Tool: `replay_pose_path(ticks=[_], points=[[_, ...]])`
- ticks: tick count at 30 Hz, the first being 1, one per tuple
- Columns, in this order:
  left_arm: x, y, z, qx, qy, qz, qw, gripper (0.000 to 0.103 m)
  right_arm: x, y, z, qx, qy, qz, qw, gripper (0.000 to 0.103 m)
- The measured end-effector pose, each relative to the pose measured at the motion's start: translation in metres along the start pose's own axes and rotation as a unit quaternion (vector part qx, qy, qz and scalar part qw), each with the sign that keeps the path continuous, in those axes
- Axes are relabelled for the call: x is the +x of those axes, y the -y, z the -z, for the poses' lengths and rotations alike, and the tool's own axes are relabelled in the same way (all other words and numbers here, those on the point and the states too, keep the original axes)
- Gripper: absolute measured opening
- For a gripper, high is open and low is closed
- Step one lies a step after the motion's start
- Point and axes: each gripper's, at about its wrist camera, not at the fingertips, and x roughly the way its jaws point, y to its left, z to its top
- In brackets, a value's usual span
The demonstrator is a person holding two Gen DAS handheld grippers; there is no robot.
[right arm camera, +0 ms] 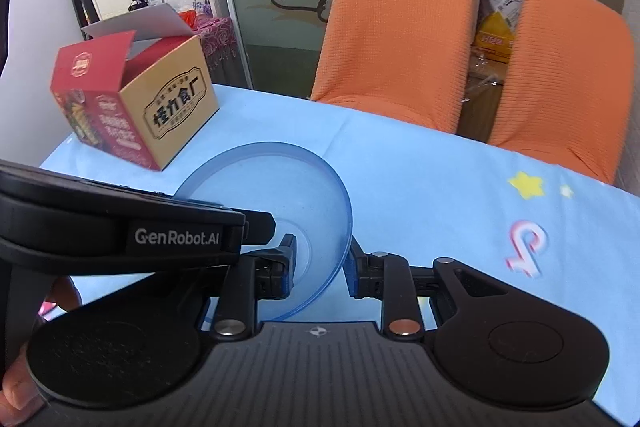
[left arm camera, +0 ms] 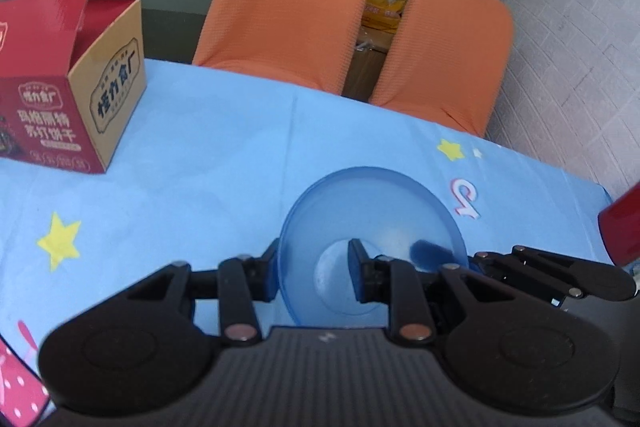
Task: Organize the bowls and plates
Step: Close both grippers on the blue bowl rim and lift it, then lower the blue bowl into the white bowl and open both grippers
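Both grippers pinch one blue bowl (right arm camera: 280, 195)
Left gripper (left arm camera: 316, 267) and right gripper (right arm camera: 322, 267) clamp opposite walls — carton (right arm camera: 160, 107), orange chairs (right arm camera: 396, 39) behind.

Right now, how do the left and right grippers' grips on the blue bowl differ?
The left gripper clamps the left wall of the blue bowl; the right gripper clamps its right wall. On the left gripper the right finger sits inside the bowl; on the right gripper the left finger does. Shared: both are shut on the same bowl, one finger inside, one outside.
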Motion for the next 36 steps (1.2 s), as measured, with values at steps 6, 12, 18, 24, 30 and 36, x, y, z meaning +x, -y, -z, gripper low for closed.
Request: replay_pose_path(ticks=[6,12,18,24,30,36], points=[[-0.047,0.042,0.064,0.018,0.002,0.033,0.9993,0.024,-0.067,-0.003,0.051,0.017,0.007,0.025,1.000,0.048],[-0.083,0.082,0.129,0.046,-0.007,0.058,0.9972,0.024,-0.131,-0.012,0.113,0.037,0.016,0.054,0.998,0.054],[-0.095,0.101,0.180,0.068,-0.020,0.070,0.9950,0.025,-0.169,-0.018,0.166,0.065,0.030,0.071,0.995,0.060],[-0.079,0.103,0.192,0.080,-0.032,0.065,0.9942,0.025,-0.164,-0.020,0.195,0.096,0.037,0.073,0.992,0.060],[-0.072,0.095,0.189,0.097,-0.018,0.078,0.9920,0.038,-0.156,-0.014,0.203,0.114,0.057,0.064,0.990,0.061],[-0.103,0.089,0.192,0.111,0.044,0.095,0.9882,0.071,-0.181,-0.010,0.223,0.144,0.111,0.069,0.981,0.071]])
